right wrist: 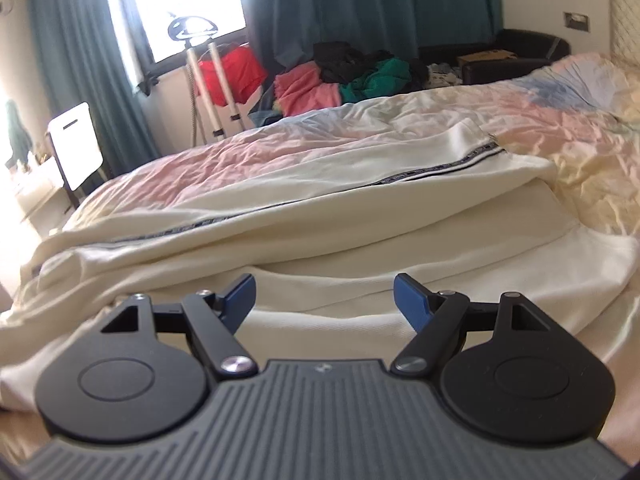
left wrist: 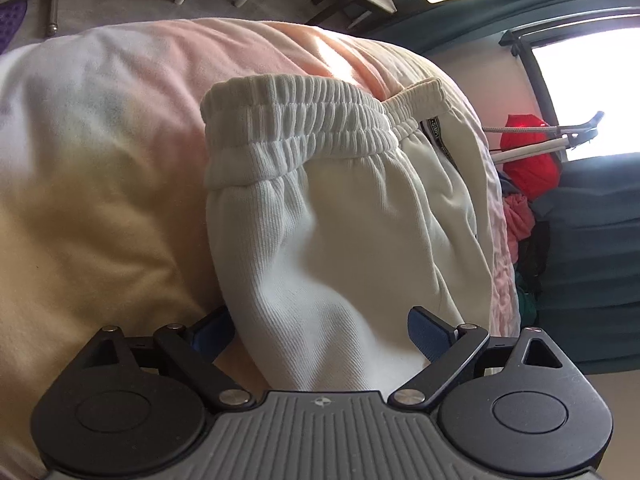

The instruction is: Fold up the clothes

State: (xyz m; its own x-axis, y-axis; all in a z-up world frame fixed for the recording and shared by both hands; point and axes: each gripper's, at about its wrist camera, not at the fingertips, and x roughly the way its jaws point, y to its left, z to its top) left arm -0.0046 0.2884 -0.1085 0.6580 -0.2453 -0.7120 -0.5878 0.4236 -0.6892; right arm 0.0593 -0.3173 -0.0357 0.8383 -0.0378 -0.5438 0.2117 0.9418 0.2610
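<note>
Lying across the bed on its pastel pink-and-yellow quilt is a pair of cream-white sweatpants, the legs stretched out with a dark patterned side stripe running along the upper one. From the left side I see the ribbed elastic waistband bunched up, with the cloth falling toward the left gripper; its blue-padded fingers stand spread wide on either side of a fold of the fabric, and the left pad is partly hidden behind that fold, so I cannot tell whether it touches. The right gripper hovers low over the near leg, its blue fingers likewise parted and pinching nothing. Beyond the bed, a heap of red, pink, green and black clothes sits below teal curtains and a bright window.
</note>
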